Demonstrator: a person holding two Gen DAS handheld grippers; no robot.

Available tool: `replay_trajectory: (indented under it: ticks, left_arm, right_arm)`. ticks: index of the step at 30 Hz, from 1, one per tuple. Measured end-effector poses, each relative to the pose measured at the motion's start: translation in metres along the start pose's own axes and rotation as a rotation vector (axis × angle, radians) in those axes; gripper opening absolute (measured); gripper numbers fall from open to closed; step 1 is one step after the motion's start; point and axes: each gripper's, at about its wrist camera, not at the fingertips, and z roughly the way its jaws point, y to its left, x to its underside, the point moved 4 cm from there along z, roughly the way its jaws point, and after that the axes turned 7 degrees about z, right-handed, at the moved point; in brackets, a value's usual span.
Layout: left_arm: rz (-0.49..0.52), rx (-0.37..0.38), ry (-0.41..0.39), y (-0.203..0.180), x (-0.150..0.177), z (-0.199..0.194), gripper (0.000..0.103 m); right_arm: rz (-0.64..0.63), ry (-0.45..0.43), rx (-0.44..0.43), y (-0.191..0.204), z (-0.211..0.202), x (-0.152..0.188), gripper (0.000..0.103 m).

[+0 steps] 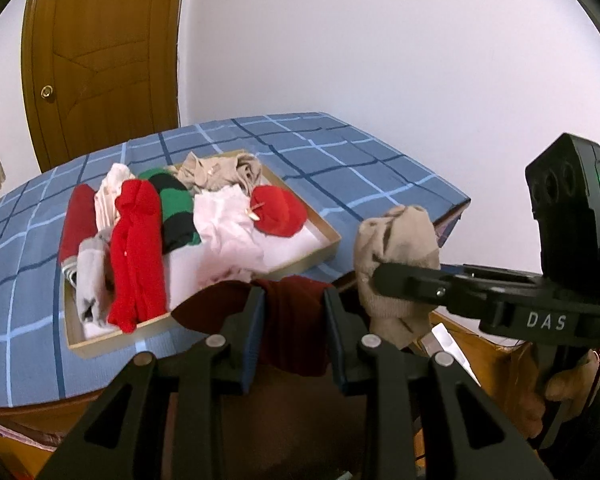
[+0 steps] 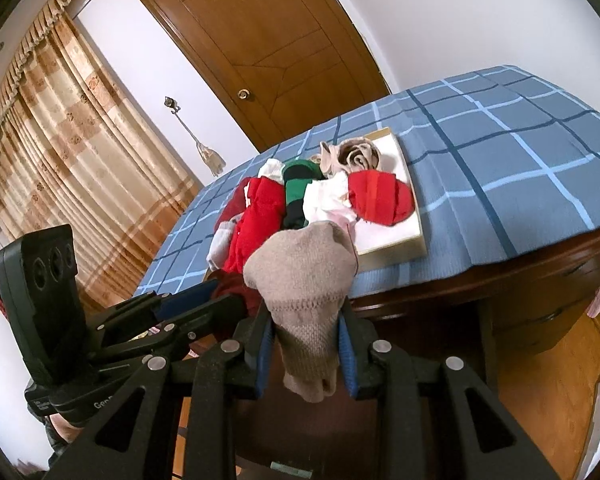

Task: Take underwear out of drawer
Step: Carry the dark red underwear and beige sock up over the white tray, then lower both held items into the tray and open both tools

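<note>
Maroon garment [image 1: 292,320] clamped in left tool [image 1: 294,320]; beige garment [image 2: 304,304] clamped in right tool [image 2: 306,344], tray [image 2: 412,236] at one o'clock.

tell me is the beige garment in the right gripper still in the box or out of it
Out. The beige garment hangs pinched in the right gripper, off the table edge, clear of the box.

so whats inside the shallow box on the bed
The shallow box holds a heap of garments: bright red, green-and-black striped, pale pink, beige. What lies beneath the heap is covered.
</note>
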Motion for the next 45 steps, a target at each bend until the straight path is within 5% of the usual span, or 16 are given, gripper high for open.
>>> replay_trajectory:
  ticks: [21,45]
  left_arm:
    - [-0.04,-0.033,-0.009,0.037,-0.043,0.039,0.028]
    - [-0.123,-0.017,-0.016,0.078,-0.045,0.075,0.028]
  right_arm:
    - [-0.03,-0.065,0.066,-0.004,0.032,-0.059,0.031]
    - [-0.054,-0.036,0.129,-0.013,0.079,-0.074,0.031]
